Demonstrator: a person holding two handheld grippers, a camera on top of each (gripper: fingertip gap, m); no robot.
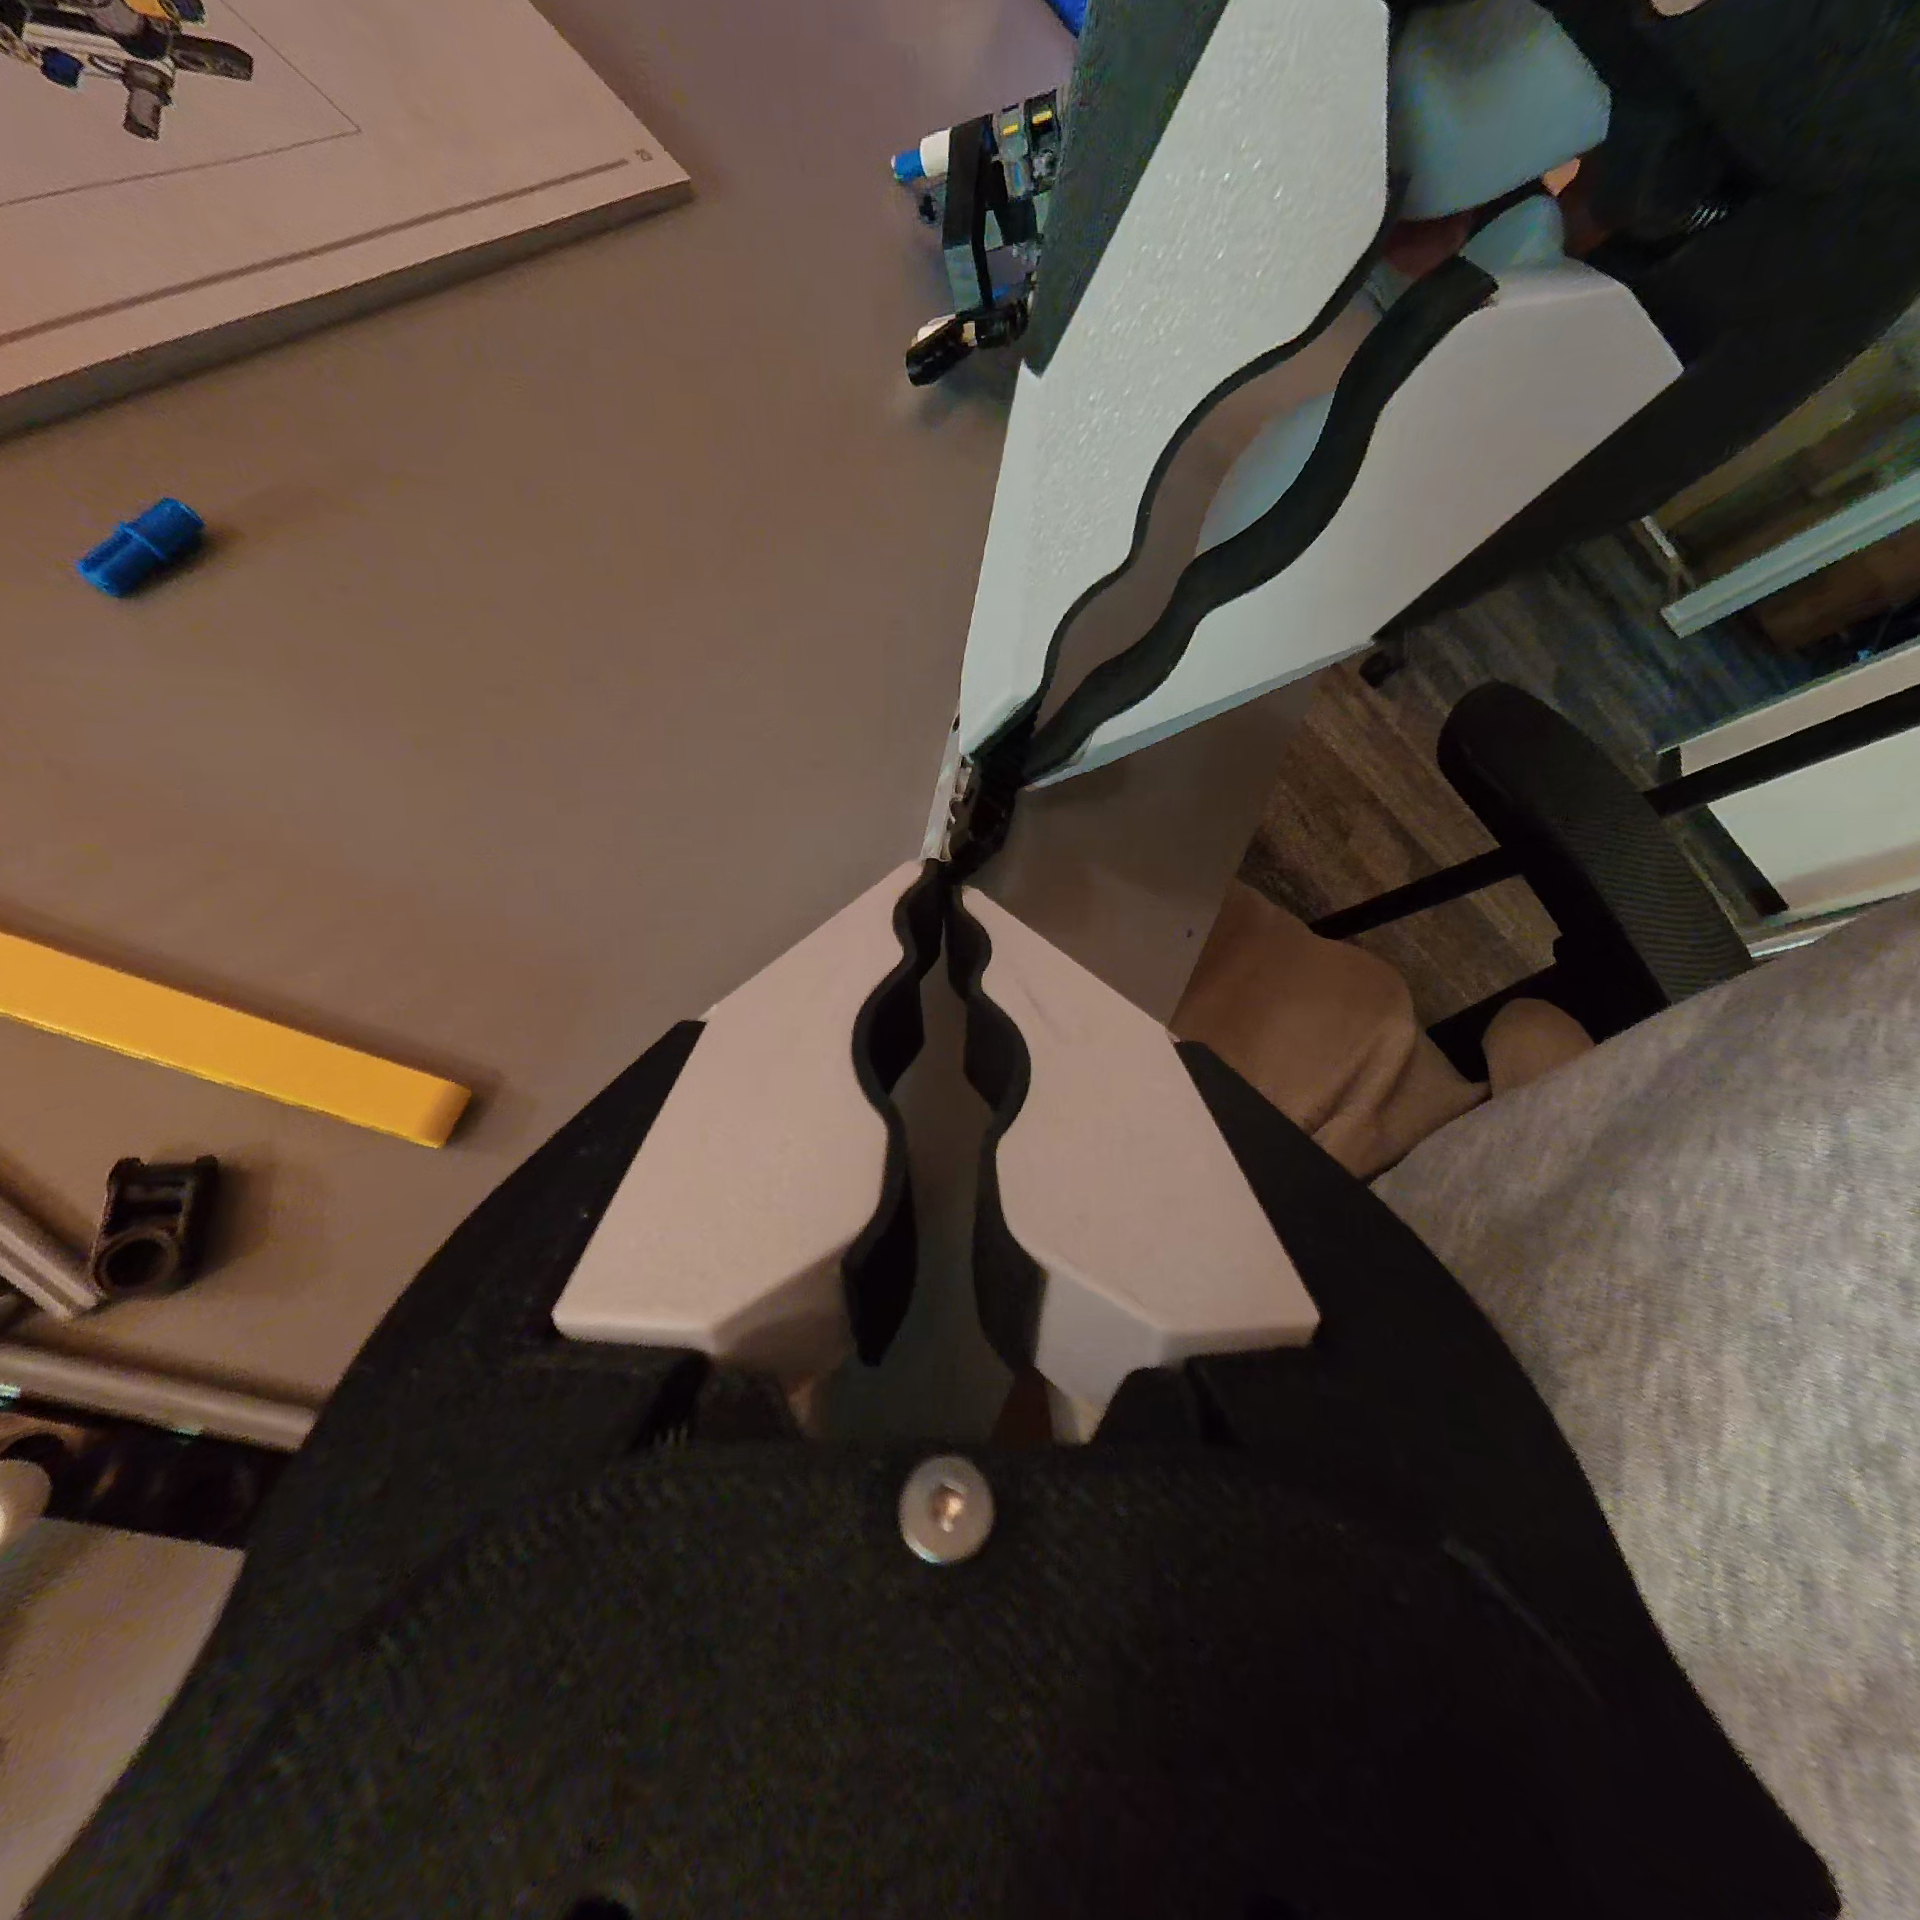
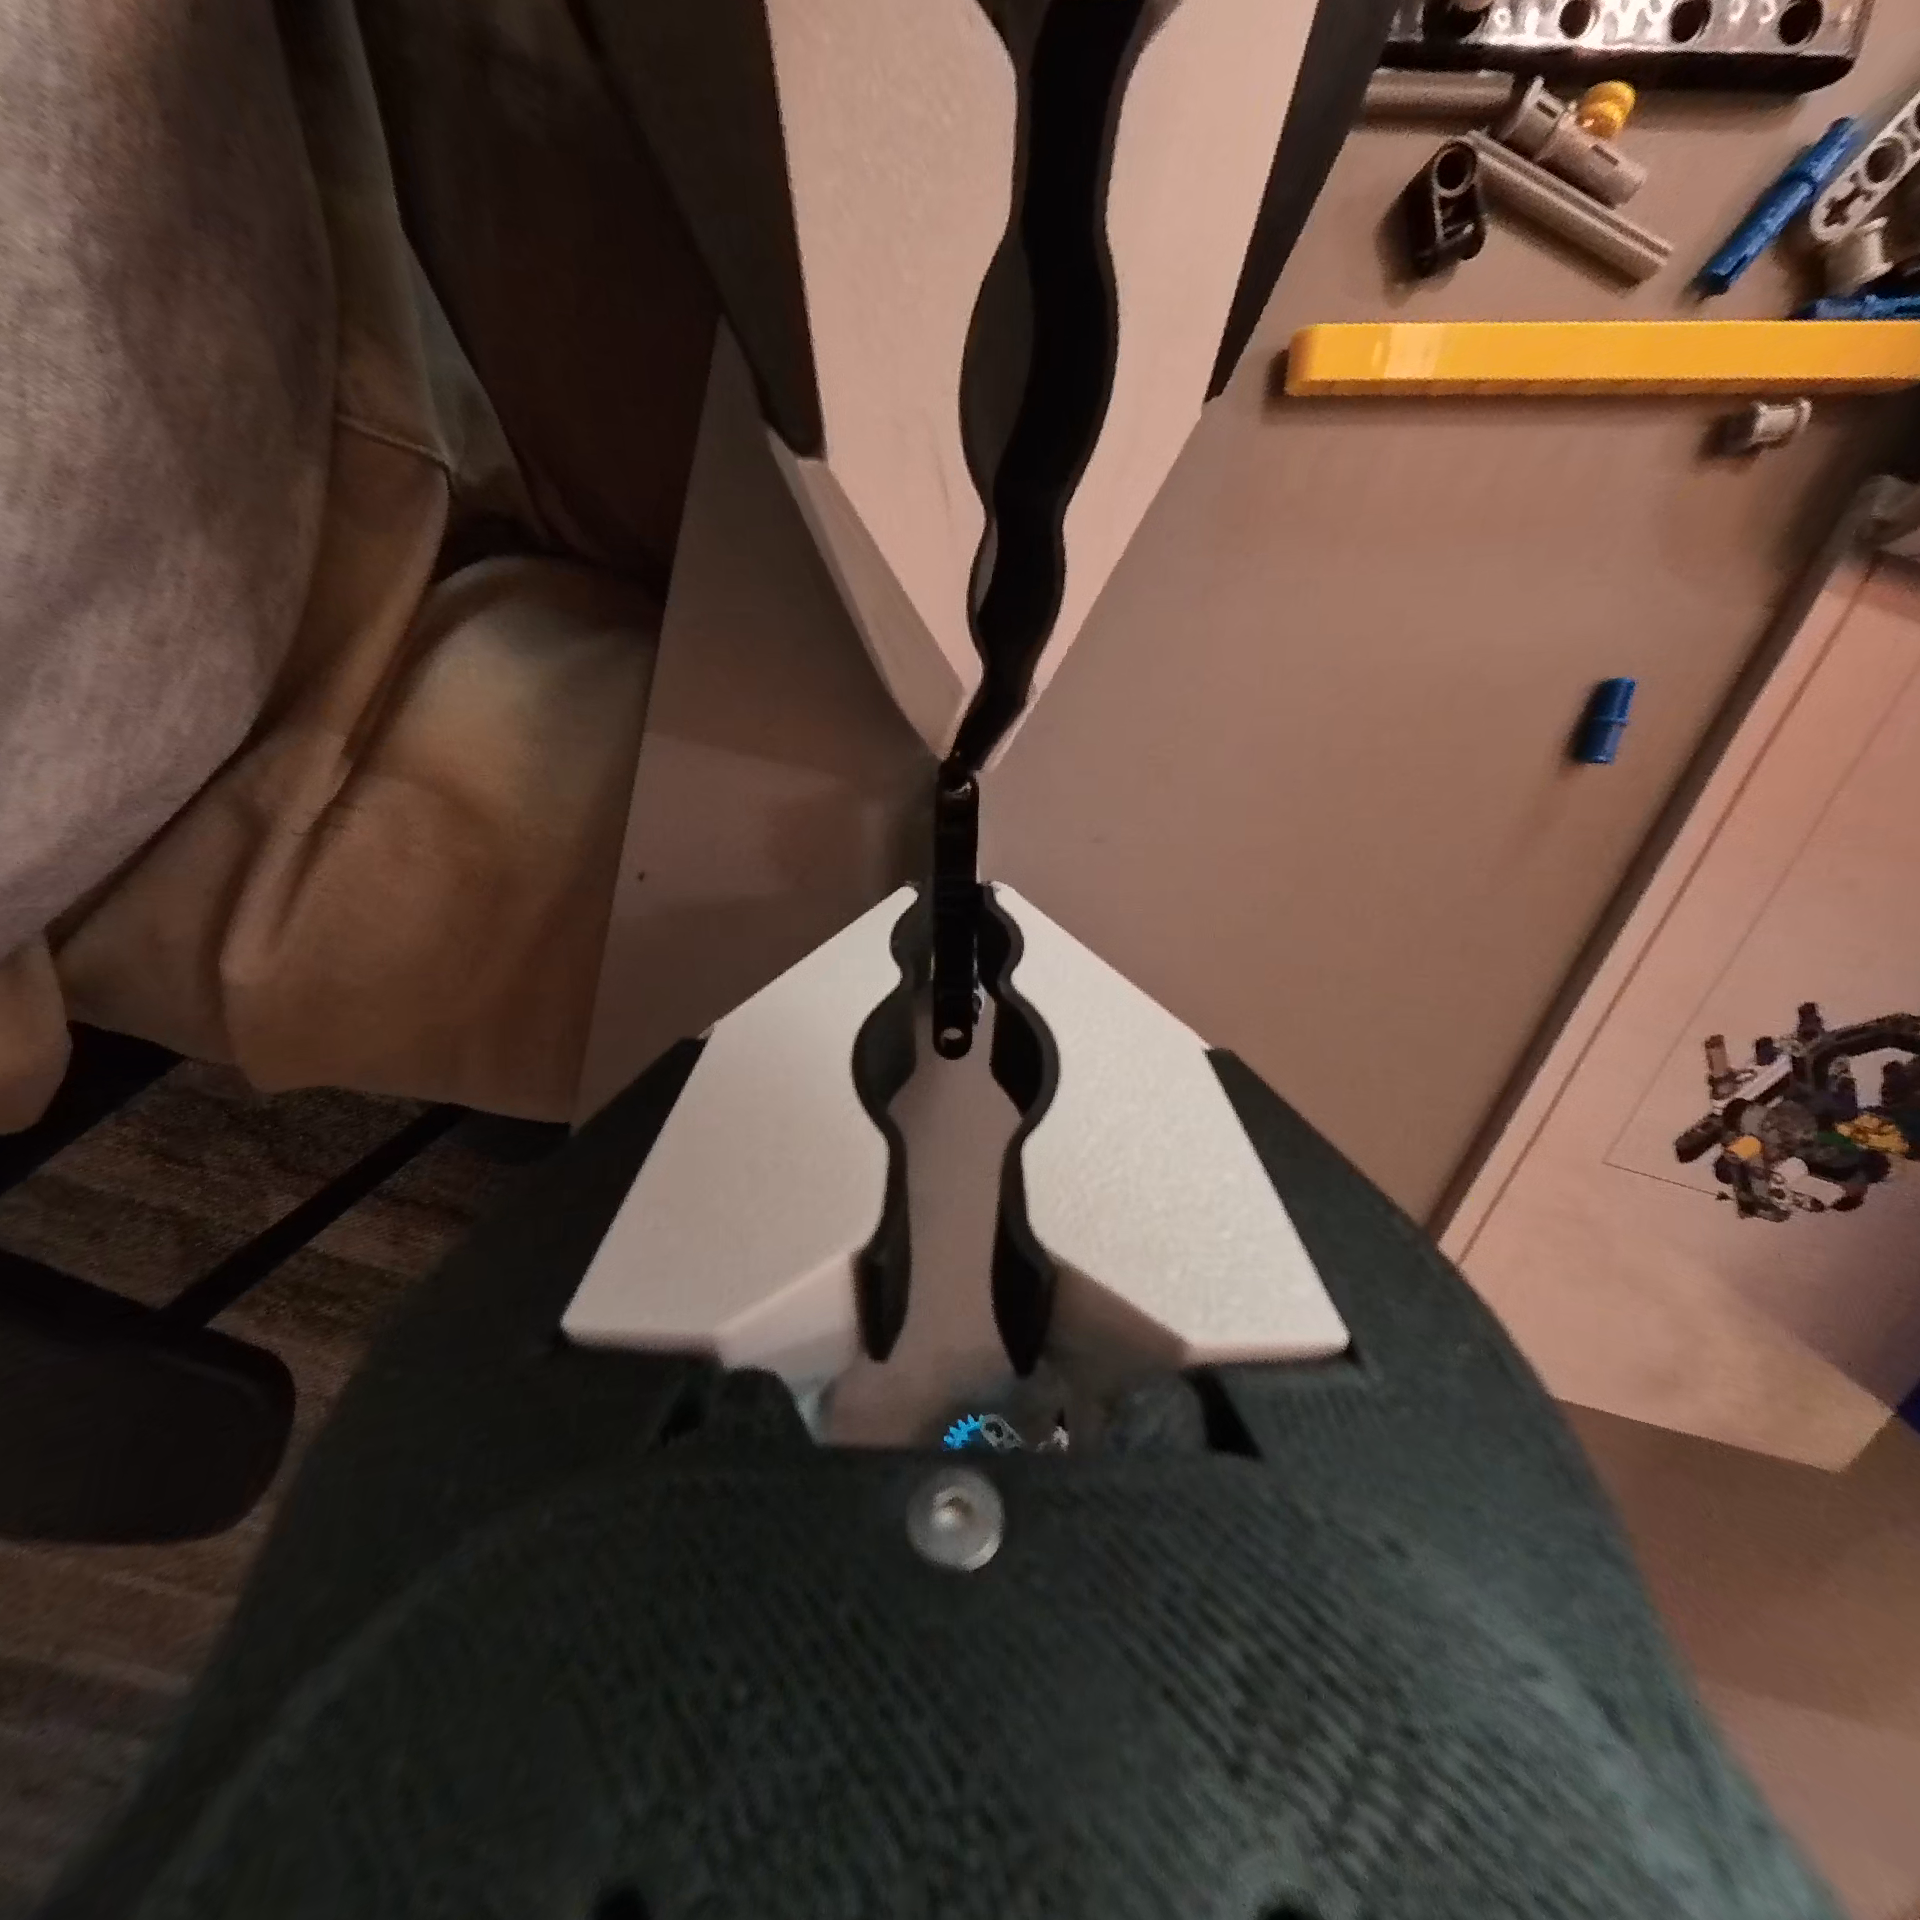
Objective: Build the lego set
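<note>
A thin black lego piece (image 2: pixel 957 914) is held in the air between both grippers, which meet tip to tip over the table's edge. In the right wrist view my right gripper (image 2: pixel 956 899) is shut on it, and the piece runs back between the jaws. My left gripper (image 2: pixel 968 750) comes down from the top and pinches its far end. In the left wrist view my left gripper (image 1: pixel 951 883) is shut, with the small black and pale piece (image 1: pixel 966 816) at its tips. The right gripper (image 1: pixel 992 764) reaches in from the upper right.
On the grey table lie a blue pin (image 1: pixel 140 545), a yellow beam (image 1: pixel 229 1039), a black connector (image 1: pixel 156 1221), a part-built assembly (image 1: pixel 987 208) and an instruction booklet (image 1: pixel 312 156). Several loose parts (image 2: pixel 1558 177) lie beyond the yellow beam (image 2: pixel 1600 353). A chair (image 1: pixel 1590 862) stands beside the table. Left and right tips are no more than a few centimetres apart. The left tips stand about 11 cm off the black connector (image 1: pixel 156 1221). Seen from the right wrist view (image 2: pixel 1452 203) as well.
</note>
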